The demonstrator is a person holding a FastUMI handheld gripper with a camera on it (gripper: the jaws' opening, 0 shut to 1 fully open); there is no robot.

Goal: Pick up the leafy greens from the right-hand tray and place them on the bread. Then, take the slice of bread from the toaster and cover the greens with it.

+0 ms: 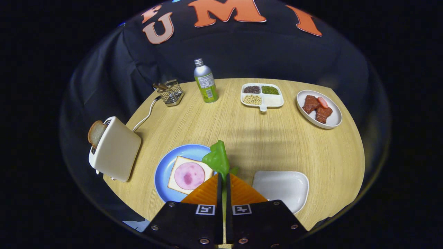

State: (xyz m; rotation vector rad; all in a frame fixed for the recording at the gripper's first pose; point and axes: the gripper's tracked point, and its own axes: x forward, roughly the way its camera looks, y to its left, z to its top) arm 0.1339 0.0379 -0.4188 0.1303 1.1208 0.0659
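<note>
Two fingers of the jaws (223, 180) are pressed nearly together on a floppy green leafy piece (217, 159), which stands up from between their tips and leans a little to the left. Just ahead of the jaws and to their left lies a round blue plate (165, 169) on the round pale wood bench (242, 135); on it sits a square slice of white bread (185, 175) topped with a round pink slice of ham (189, 175). The leaf's upper part overlaps the plate's right rim as seen from here; whether it hangs directly over the bread I cannot tell. Just right of the jaws lies a white rounded-square tray (282, 186). Further left, past the plate, a cream-coloured toaster (116, 154) stands with a browned slice of toast (95, 133) sticking out of its slot, and its white cord (147, 116) runs back across the bench. Well beyond the jaws, along the far edge, stand a small wire basket (171, 92) holding some brown sticks, a silver metal bottle with a green label (205, 82), a white divided dish (262, 94) with dark, green and pale grains in three of its compartments, and, furthest right, a white round plate (319, 109) carrying reddish-brown meat pieces (316, 108).
</note>
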